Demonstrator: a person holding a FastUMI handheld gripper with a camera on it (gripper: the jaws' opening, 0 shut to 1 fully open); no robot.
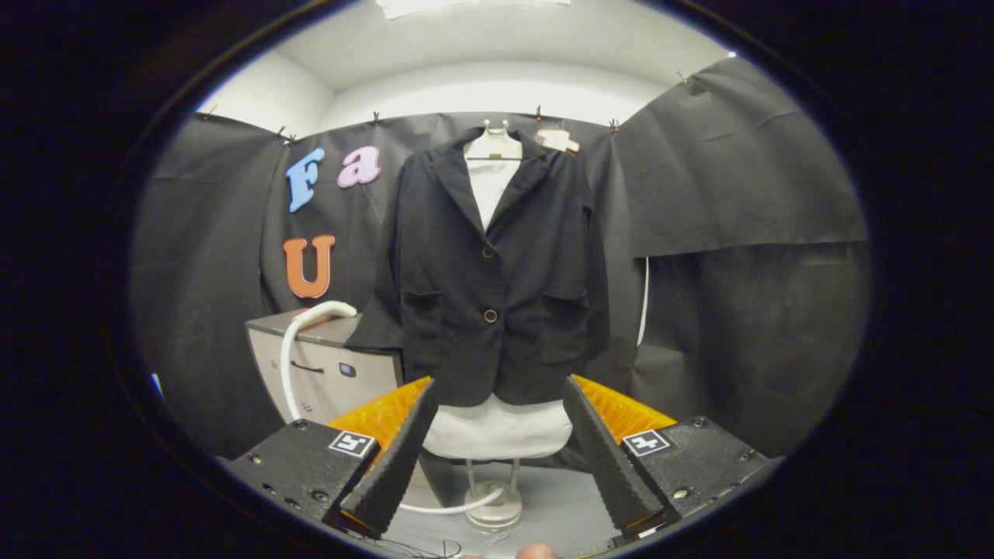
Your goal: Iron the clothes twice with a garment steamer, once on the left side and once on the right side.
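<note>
— Two fingers, spread wide, and nothing between them: the gripper [499,450] is empty, its ridged fingers [397,458] framing the hem of the black jacket [485,272] beyond them.

— So where is the steamer?

— Only part of it can be made out. A white hose [299,341] arches over a grey cabinet [330,369] just left of the jacket, and its other end runs along the floor toward the stand's round base [493,508]. The steaming head itself I cannot pick out (it may be behind the left finger).

— What might go wrong, in your view?

— Reaching for the hose rather than a proper handle could drag it and, I'd guess, tug the stand. The jacket hangs on a pale dress form [497,431] on a thin pole, so a hard push during a pass could rock or turn it. The left sleeve drapes over the cabinet corner, which may snag a left-side stroke.

— And the room?

— Black cloth walls [738,194] close on three sides, a pale grey floor [559,505], white ceiling above. A second, bare hanger [559,140] hangs just right of the collar. Tight quarters for swinging a hose.
</note>
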